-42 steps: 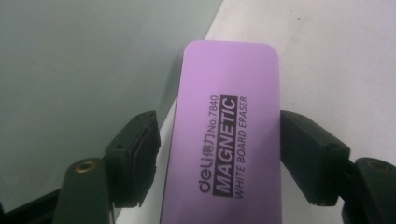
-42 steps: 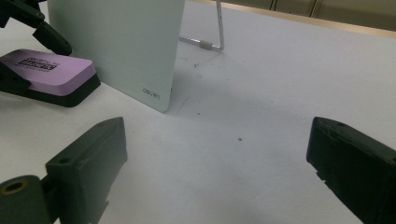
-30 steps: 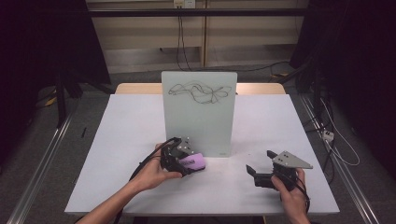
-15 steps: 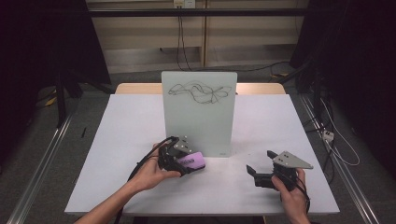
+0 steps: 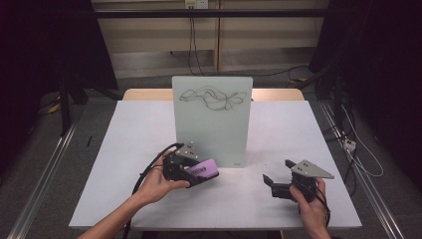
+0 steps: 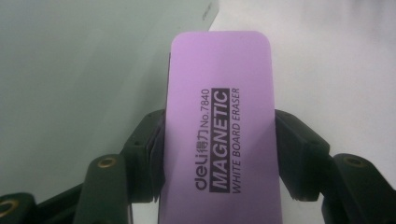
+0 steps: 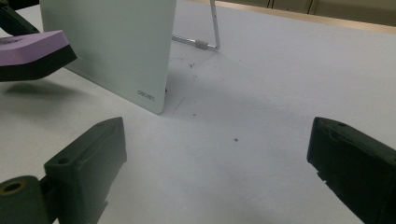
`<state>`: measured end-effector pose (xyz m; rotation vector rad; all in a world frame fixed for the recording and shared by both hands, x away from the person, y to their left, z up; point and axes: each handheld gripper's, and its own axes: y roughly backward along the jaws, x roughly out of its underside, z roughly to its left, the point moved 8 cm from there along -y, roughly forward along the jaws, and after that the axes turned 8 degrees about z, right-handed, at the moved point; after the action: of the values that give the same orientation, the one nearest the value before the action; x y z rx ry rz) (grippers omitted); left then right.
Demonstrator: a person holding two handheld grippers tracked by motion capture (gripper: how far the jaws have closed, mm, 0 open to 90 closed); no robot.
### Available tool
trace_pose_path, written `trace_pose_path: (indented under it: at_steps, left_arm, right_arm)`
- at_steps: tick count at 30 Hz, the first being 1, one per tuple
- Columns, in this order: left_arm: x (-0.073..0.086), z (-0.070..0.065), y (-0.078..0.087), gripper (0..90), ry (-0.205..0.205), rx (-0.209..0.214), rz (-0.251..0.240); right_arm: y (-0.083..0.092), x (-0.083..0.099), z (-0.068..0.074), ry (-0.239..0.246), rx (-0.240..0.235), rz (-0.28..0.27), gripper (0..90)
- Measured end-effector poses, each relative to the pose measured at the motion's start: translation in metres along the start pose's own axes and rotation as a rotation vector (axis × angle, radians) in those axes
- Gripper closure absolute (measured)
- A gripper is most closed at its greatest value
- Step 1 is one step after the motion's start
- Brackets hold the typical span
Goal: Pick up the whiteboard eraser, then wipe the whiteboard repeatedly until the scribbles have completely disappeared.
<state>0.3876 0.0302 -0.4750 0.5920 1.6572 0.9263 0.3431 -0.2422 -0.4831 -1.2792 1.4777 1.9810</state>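
A pale green whiteboard [image 5: 211, 124] stands upright in the middle of the table, with a black scribble [image 5: 214, 97] near its top. My left gripper [image 5: 199, 174] sits just in front of the board's lower left corner, shut on a purple magnetic whiteboard eraser [image 5: 203, 170]. In the left gripper view the black pads [image 6: 152, 149] press on both long sides of the eraser [image 6: 219, 140], and the board [image 6: 84, 70] rises close on the left. My right gripper [image 5: 276, 181] rests low at the front right, its jaws open with nothing between them [image 7: 219, 163].
The white table [image 5: 298, 134] has bare surface on both sides of the board. In the right gripper view the board [image 7: 107, 46] leans on a wire stand [image 7: 212, 32] behind it. The eraser [image 7: 28, 44] hovers beside its lower corner.
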Motion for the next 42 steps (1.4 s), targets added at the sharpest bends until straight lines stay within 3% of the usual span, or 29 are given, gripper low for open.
trace_pose_path:
  at_steps: [2, 4, 5, 8, 9, 17, 19, 20, 21, 22, 23, 25, 27, 28, 36, 42]
  left_arm:
    - [0.002, 0.001, 0.001, 40.4, 0.002, -0.006, 0.016]
    - [0.001, 0.002, 0.002, 40.5, 0.021, -0.006, -0.010]
    - [0.002, 0.004, 0.005, 40.4, 0.021, -0.032, -0.003]
    - [0.000, 0.006, 0.009, 40.4, 0.025, -0.018, -0.046]
    - [-0.001, 0.005, 0.009, 40.4, 0.044, -0.004, -0.066]
    - [-0.005, 0.009, 0.019, 40.6, 0.054, -0.044, -0.124]
    - [-0.005, 0.010, 0.022, 40.6, 0.040, -0.054, -0.120]
    - [-0.005, 0.010, 0.024, 40.6, 0.060, -0.069, -0.126]
    - [-0.005, 0.010, 0.025, 40.6, 0.039, -0.054, -0.122]
    - [-0.005, 0.011, 0.026, 40.6, 0.045, -0.076, -0.119]
    - [-0.006, 0.011, 0.027, 40.6, 0.049, -0.052, -0.140]
    - [-0.006, 0.012, 0.029, 40.6, 0.054, -0.048, -0.148]
    - [-0.005, 0.015, 0.031, 40.6, 0.064, -0.065, -0.147]
    - [-0.006, 0.016, 0.032, 40.6, 0.077, -0.049, -0.169]
    - [-0.009, 0.020, 0.046, 40.6, 0.100, -0.055, -0.208]
    - [-0.016, 0.016, 0.060, 40.6, 0.058, -0.078, -0.219]
  right_arm:
    - [-0.001, 0.000, 0.000, -0.002, 0.000, 0.003, 4.7]
    - [-0.001, 0.000, 0.001, 0.001, 0.000, 0.005, 4.7]
    - [-0.001, 0.000, 0.001, 0.000, 0.001, 0.006, 4.7]
    - [0.000, 0.001, 0.001, 0.004, -0.001, 0.008, 4.7]
    - [0.000, 0.002, 0.001, 0.003, -0.002, 0.006, 4.7]
    - [0.003, 0.003, 0.001, 0.008, -0.003, 0.004, 4.7]
    - [0.003, 0.003, 0.002, 0.009, -0.006, 0.002, 4.8]
    - [0.003, 0.002, 0.002, 0.012, -0.007, -0.001, 4.7]
    - [0.003, 0.002, 0.002, 0.014, -0.008, -0.001, 4.8]
    - [0.003, 0.003, 0.002, 0.012, -0.009, 0.003, 4.8]
    - [0.003, 0.003, 0.002, 0.013, -0.008, 0.003, 4.8]
    - [0.003, 0.002, 0.001, 0.006, -0.010, -0.001, 4.8]
    - [0.001, 0.001, 0.000, 0.007, -0.007, 0.002, 4.8]
    - [0.000, 0.001, 0.001, 0.003, -0.008, 0.004, 4.9]
    - [0.000, 0.002, 0.004, 0.022, -0.010, 0.009, 4.9]
    - [0.005, 0.003, 0.002, 0.014, -0.013, -0.003, 4.9]
